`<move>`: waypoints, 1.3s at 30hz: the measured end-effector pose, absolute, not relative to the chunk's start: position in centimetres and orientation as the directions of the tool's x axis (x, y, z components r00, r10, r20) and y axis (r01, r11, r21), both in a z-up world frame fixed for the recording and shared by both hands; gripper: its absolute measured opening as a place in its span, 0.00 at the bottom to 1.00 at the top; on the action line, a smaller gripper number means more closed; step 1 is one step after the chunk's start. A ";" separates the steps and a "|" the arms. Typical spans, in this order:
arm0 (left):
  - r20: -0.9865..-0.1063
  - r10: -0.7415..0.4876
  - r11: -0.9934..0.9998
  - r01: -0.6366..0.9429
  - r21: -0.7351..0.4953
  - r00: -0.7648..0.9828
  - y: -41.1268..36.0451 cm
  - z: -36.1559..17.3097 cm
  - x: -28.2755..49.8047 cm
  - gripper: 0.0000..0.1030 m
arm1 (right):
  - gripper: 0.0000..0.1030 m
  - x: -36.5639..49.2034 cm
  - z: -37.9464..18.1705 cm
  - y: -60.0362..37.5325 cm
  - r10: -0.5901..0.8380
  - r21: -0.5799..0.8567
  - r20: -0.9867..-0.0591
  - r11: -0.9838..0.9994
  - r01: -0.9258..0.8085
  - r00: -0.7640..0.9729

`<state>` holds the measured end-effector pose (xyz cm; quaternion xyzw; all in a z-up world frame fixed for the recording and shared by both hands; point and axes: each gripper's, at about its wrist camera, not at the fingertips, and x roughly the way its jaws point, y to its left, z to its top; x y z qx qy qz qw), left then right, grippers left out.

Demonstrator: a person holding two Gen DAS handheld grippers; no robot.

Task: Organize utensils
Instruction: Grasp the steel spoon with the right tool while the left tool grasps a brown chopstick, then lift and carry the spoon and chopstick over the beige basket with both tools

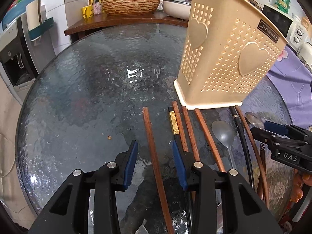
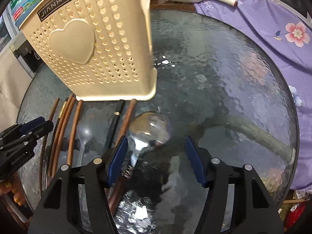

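Your utensils lie in a row on the round glass tabletop (image 1: 78,101), all just in front of the cream plastic holder (image 1: 224,58), which stands upright on the glass. Beside the holder's base run several brown wooden chopsticks (image 1: 187,124), a black chopstick with a gold band (image 1: 174,122), another black one (image 1: 237,120), a small clear spoon (image 1: 223,134) and a larger clear ladle (image 2: 150,128).

Your left tool (image 1: 154,154) is partly closed, its blue pads either side of one brown chopstick (image 1: 154,156) without pressing on it; the banded black chopstick lies right against the outer side of one pad. Your right tool (image 2: 156,152) stands wider over the ladle's handle, not gripping it.

The holder's label reads "JIANHAO". "DAS" shows on the right tool's body.

Behind the tabletop are a woven basket (image 1: 130,4), a white pan (image 1: 175,7) and a purple flowered cloth (image 2: 273,29). The utensils' near ends are hidden under the tools.
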<state>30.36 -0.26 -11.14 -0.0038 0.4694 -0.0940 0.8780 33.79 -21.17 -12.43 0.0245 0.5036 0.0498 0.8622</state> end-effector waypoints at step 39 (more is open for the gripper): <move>-0.778 -0.148 0.985 0.165 -0.058 0.610 -1.1 -8.2 33.0 0.07 | 0.46 30.0 -6.1 -22.4 0.089 -0.022 -0.651 0.990 -0.136 0.754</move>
